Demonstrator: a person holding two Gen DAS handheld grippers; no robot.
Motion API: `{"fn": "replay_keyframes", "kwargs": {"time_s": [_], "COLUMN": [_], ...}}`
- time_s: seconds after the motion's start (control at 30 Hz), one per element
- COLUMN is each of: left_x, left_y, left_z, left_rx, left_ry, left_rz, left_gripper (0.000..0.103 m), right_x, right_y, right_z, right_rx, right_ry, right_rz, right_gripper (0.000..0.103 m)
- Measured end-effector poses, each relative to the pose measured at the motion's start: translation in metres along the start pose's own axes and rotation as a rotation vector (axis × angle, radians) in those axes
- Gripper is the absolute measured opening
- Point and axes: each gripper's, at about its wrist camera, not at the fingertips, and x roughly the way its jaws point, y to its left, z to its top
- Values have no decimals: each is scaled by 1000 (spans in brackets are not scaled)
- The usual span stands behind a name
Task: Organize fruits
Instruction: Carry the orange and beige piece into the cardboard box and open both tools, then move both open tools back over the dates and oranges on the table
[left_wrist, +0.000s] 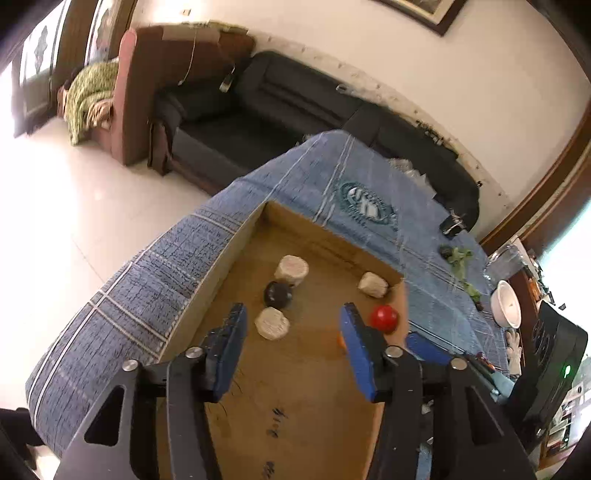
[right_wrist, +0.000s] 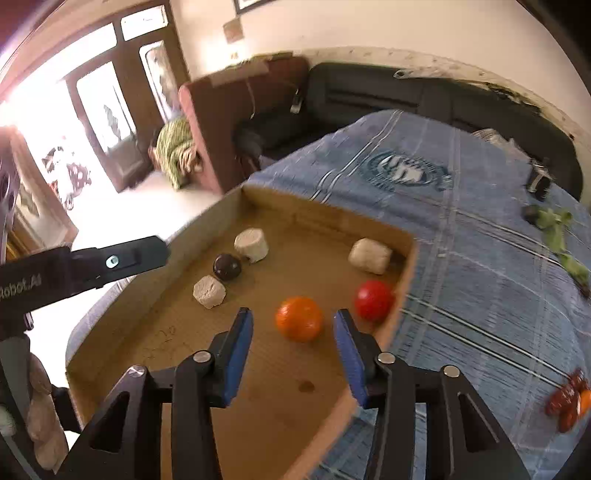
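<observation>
A shallow cardboard tray lies on a blue checked cloth. In it are an orange fruit, a red fruit, a dark round fruit and three white chunks. My left gripper is open and empty above the tray, its fingers near a white chunk. My right gripper is open, with the orange fruit just ahead of its fingertips, not held. The left gripper's body shows at the left of the right wrist view.
Leafy greens and a dark fruit lie on the cloth to the right. Reddish fruits lie at the right edge. A white bowl stands at the far right. A black sofa is behind the table.
</observation>
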Motion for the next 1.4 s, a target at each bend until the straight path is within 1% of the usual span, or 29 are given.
{"fn": "replay_keyframes", "kwargs": {"time_s": [0.07,0.13,0.2,0.27,0.33,0.4,0.5,0.6,0.7,0.77,0.83,0.97,1.07,1.17,1.23,1.3,1.4], "left_x": [-12,-22,-27,-30,-30,-27,-15,-3,10,19,27,42,54,64,74,84,101], "left_y": [-10,-21,-32,-46,-59,-76,-112,-142,-166,-182,-194,-212,-222,-231,-239,-248,-267], "left_z": [-8,-16,-24,-35,-44,-53,-68,-83,-98,-106,-113,-121,-123,-124,-124,-125,-128], "left_rx": [15,27,38,49,61,83,153,217,272,310,341,382,400,425,438,456,522], "left_ry": [-21,-29,-28,-20,-7,18,63,105,144,167,184,201,207,194,191,195,188], "left_rz": [-12,-34,-52,-75,-101,-137,-185,-222,-235,-237,-237,-225,-220,-224,-221,-233,-233], "left_gripper": [59,62,68,71,71,71,71,71,71,71,71,71,71,71,71,67,62], "right_x": [-20,-38,-54,-69,-86,-104,-137,-170,-194,-204,-209,-204,-195,-181,-173,-166,-158], "right_y": [-11,-23,-38,-57,-78,-101,-144,-193,-238,-260,-279,-297,-309,-322,-330,-336,-344], "right_z": [-6,-16,-27,-42,-61,-78,-105,-132,-158,-171,-179,-184,-181,-174,-169,-166,-164], "right_rx": [33,71,113,164,213,248,311,407,517,565,591,610,631,646,652,657,673], "right_ry": [-32,-58,-75,-88,-96,-103,-116,-131,-136,-137,-135,-123,-122,-120,-120,-121,-135], "right_rz": [2,0,-6,-17,-35,-72,-167,-267,-329,-356,-384,-405,-426,-445,-472,-489,-477], "right_gripper": [59,60,62,64,64,64,64,66,66,66,66,66,65,65,65,65,65]}}
